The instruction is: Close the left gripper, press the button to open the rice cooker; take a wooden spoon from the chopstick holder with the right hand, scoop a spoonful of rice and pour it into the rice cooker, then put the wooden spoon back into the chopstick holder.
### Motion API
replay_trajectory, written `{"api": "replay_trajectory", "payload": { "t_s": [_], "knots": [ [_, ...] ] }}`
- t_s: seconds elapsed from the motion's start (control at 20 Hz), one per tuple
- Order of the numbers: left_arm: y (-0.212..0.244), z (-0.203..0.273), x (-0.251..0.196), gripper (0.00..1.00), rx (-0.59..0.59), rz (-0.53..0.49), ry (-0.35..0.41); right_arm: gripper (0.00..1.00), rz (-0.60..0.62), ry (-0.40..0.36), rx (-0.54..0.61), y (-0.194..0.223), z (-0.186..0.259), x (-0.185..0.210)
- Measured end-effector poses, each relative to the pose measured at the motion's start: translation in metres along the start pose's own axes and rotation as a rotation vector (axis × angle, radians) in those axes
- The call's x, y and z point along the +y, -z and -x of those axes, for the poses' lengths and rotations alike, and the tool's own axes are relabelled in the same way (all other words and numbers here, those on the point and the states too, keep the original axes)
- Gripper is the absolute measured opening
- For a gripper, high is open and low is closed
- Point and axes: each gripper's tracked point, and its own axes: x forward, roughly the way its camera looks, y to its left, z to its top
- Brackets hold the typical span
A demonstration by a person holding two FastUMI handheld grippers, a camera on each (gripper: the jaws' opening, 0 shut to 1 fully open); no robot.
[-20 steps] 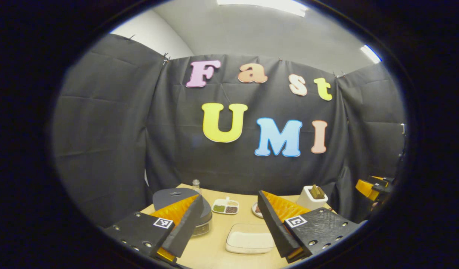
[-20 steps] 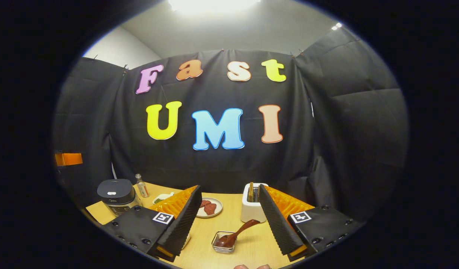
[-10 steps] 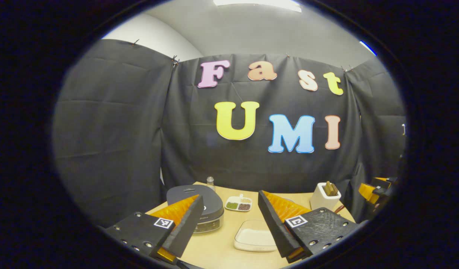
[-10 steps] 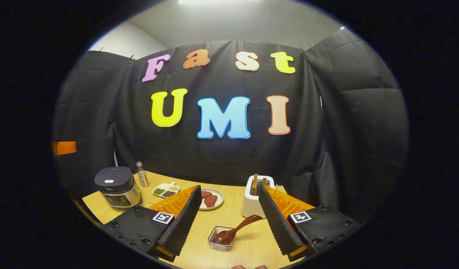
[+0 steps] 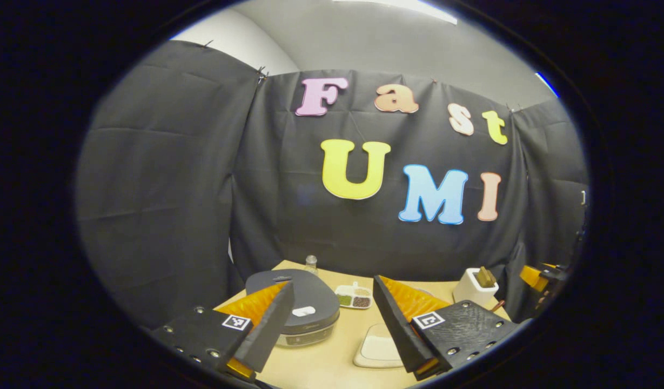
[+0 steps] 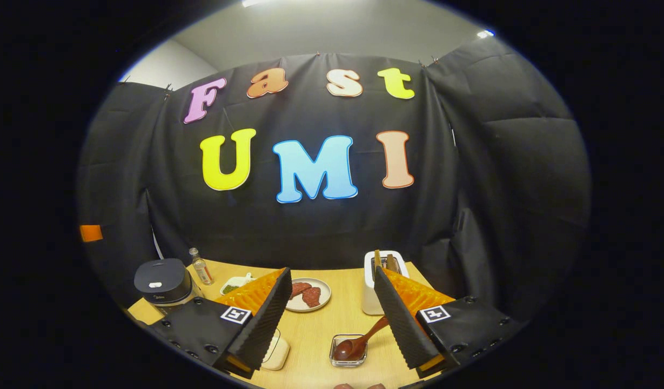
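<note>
Both grippers hang wide open, holding nothing. Left gripper (image 5: 332, 329) hovers near the rice cooker (image 5: 299, 305), lid down, probably lining up w/ its button (image 5: 303, 311); it hasn't closed yet. Right gripper (image 6: 332, 324) waits near the chopstick holder (image 6: 376, 281), far right.

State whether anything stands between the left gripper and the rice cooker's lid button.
Nothing visible does. The left gripper, open, hangs above the closed rice cooker, whose pale button shows in the open between its fingers.
</note>
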Motion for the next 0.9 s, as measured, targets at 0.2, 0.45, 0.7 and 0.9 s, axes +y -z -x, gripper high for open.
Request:
{"api": "replay_trajectory", "payload": {
  "t_s": [0.2,0.45,0.7,0.9],
  "knots": [
    [-0.005,-0.015,0.024,0.92,0.024,0.009,0.013,0.97,0.047,-0.002,0.059,0.008,-0.013,0.015],
    [-0.005,-0.039,0.057,0.43,0.075,0.01,0.023,0.98,0.074,-0.009,0.053,0.002,-0.022,0.042],
    [0.021,-0.079,0.091,0.01,0.174,0.112,0.045,0.98,0.078,0.003,0.067,0.013,-0.022,0.06],
    [0.043,-0.108,0.104,0.01,0.243,0.16,0.125,0.97,0.076,0.079,0.015,-0.001,-0.013,0.058]
  ]
}}
